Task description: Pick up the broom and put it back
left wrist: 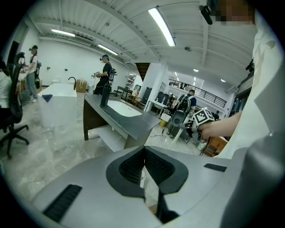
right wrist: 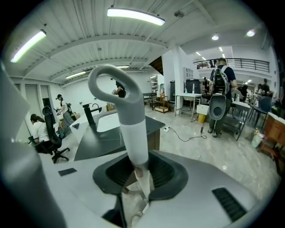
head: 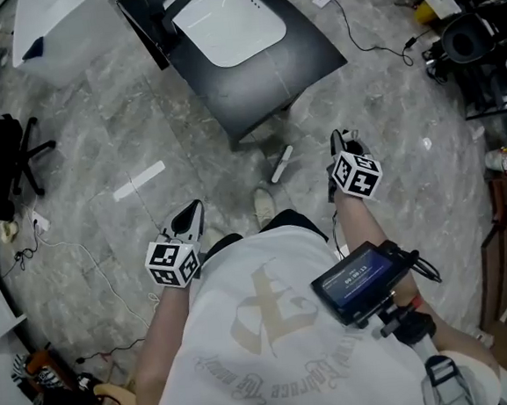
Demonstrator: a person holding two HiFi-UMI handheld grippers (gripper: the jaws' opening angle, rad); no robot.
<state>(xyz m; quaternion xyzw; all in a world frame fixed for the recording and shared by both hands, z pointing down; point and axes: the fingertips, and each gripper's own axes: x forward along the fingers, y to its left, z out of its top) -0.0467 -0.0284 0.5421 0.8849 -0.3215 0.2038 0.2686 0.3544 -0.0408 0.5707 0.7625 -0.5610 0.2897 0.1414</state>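
right gripper (right wrist: 140, 173) clamping one broom (right wrist: 128, 113), left gripper (left wrist: 144, 165) closed, empty

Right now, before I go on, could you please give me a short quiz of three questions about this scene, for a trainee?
1. True or false: the left gripper holds the broom handle.
2. The top of the handle ends in: A a loop, B a hook, C a ball.
3. Fill in: the white sink is set in a dark ____.
Key: 1 false, the right gripper is closed on it; 2 A; 3 counter.
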